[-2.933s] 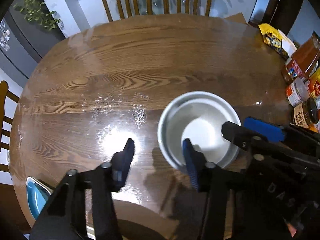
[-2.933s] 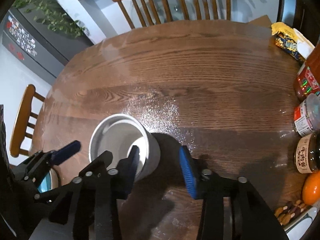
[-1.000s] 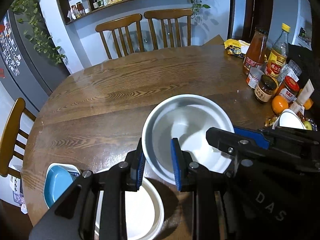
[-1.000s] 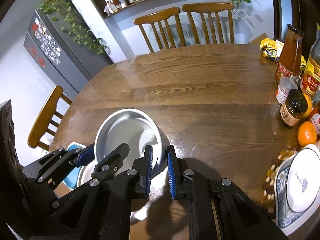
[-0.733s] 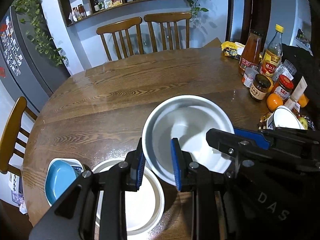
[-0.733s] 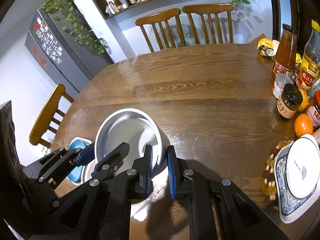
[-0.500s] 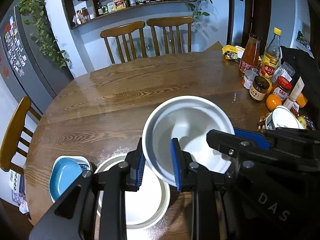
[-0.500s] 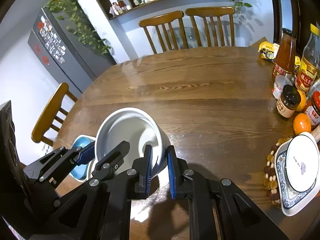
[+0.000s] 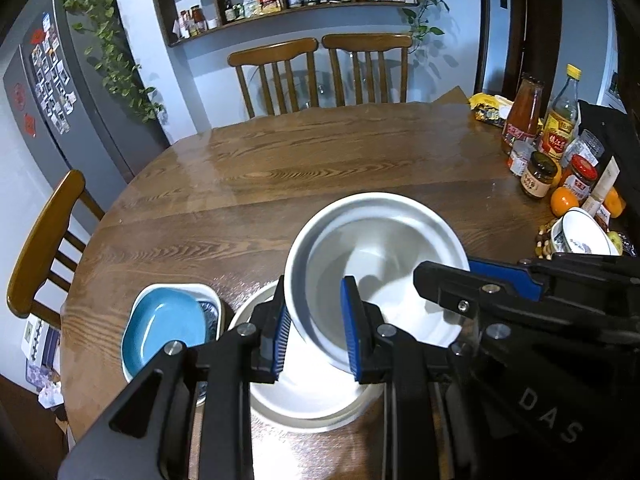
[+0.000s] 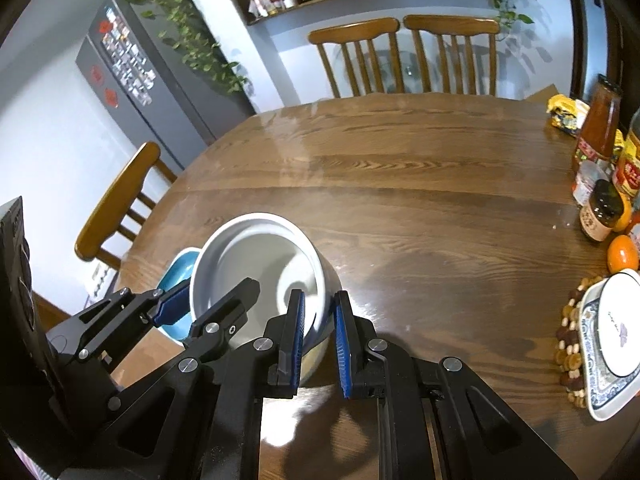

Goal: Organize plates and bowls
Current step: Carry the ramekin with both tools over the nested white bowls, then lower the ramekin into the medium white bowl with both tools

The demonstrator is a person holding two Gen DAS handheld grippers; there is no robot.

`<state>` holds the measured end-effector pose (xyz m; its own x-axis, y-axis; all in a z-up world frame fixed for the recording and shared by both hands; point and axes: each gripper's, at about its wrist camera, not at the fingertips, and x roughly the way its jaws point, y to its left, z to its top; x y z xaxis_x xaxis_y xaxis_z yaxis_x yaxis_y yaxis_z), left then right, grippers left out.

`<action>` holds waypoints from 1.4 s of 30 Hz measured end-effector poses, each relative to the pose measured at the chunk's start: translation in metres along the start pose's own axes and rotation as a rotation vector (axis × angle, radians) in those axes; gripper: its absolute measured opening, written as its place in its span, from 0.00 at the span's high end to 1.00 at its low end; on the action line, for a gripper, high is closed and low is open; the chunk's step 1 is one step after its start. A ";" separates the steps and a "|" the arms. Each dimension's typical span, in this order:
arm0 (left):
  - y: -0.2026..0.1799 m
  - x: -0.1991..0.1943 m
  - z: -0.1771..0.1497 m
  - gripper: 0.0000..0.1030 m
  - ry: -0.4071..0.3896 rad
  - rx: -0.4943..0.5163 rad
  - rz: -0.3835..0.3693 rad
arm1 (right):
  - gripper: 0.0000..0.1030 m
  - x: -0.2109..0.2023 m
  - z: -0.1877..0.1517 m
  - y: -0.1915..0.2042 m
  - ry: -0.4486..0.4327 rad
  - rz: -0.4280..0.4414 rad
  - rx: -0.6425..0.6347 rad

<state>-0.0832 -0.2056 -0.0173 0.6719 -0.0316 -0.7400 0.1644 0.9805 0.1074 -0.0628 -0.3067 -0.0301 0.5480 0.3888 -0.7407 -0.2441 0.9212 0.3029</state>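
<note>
- A deep white bowl [image 9: 376, 264] hangs tilted above the counter [image 9: 320, 168], gripped on two sides of its rim.
- The left gripper [image 9: 316, 332] has its blue-padded fingers [image 9: 349, 320] narrowed onto the bowl's near wall, one pad inside and one outside.
- The right gripper [image 10: 318, 336] clamps the opposite side of the rim the same way, its fingers [image 10: 298, 328] close together with the wall between them.
- Directly beneath the bowl, a wide white plate [image 9: 308, 396] lies on the counter near its front edge; the bowl partly covers it in the left wrist view.
- Just left of that plate sits a blue dish [image 9: 164, 328] nested in a white squarish dish [image 9: 200, 292] with a patterned interior.
- The middle of the round wooden counter shows bare, glossy grain.
- Along its right edge stand a sauce bottle [image 9: 522, 116], an oil bottle [image 9: 560, 120], jars [image 9: 538, 174] and oranges [image 9: 564, 202].
- Near them, a blue-and-white patterned bowl [image 9: 580, 236] rests on a plate [image 10: 600, 368] ringed with nuts.
- Two wooden chairs [image 9: 320, 72] stand at the far side, a third [image 9: 44, 240] at the left.
- Behind are a grey fridge [image 10: 132, 92] covered in magnets, trailing plants and a wall shelf [image 9: 288, 0] of jars.
</note>
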 end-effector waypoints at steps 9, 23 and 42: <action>0.028 0.014 -0.013 0.78 0.092 -0.048 -0.017 | 0.84 0.024 -0.005 0.020 0.066 0.021 -0.026; 0.044 0.057 -0.036 0.77 0.268 -0.094 -0.059 | 0.84 0.074 -0.017 0.025 0.214 0.011 -0.009; 0.044 0.074 -0.036 0.79 0.306 -0.056 -0.065 | 0.84 0.091 -0.017 0.020 0.257 -0.007 0.025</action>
<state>-0.0521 -0.1579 -0.0910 0.4112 -0.0433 -0.9105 0.1546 0.9877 0.0229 -0.0317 -0.2536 -0.1019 0.3276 0.3684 -0.8700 -0.2196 0.9253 0.3091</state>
